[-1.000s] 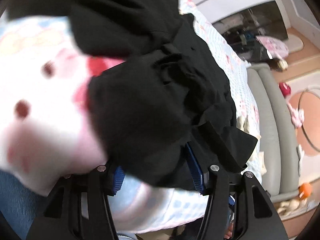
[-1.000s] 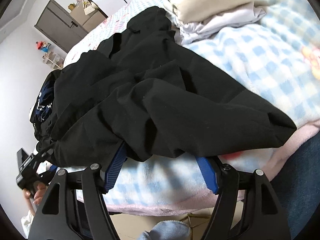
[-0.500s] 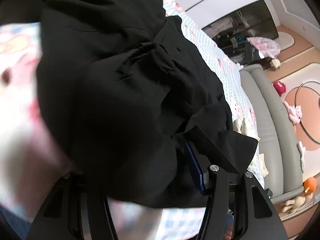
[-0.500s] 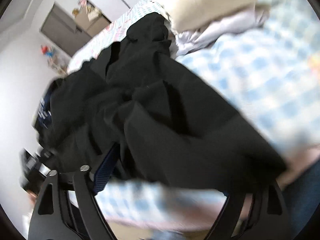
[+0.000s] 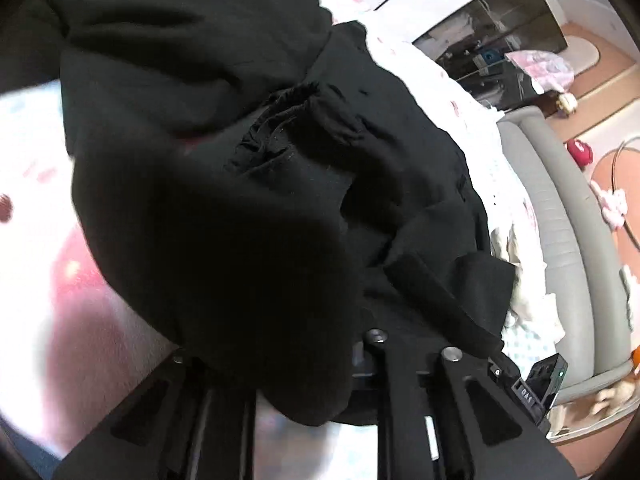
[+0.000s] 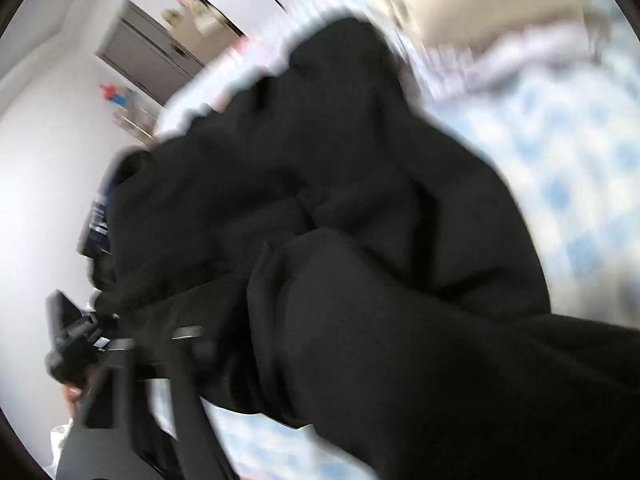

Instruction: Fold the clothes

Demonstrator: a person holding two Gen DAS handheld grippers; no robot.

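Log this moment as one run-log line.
stage: gathering black garment on bed | left gripper: just closed on garment | right gripper: closing, tips hidden by cloth, blurred

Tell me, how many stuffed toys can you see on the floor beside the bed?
3, in the left wrist view: a red plush toy by the grey padded bed edge, a pink one below it, a blurred beige one lower still. More may be hidden.

Black garment (image 5: 248,184) heaps across the checked blanket (image 6: 568,152), blocking straight ahead; folded clothes stack (image 6: 480,4) sits beyond, bare blanket to its right.
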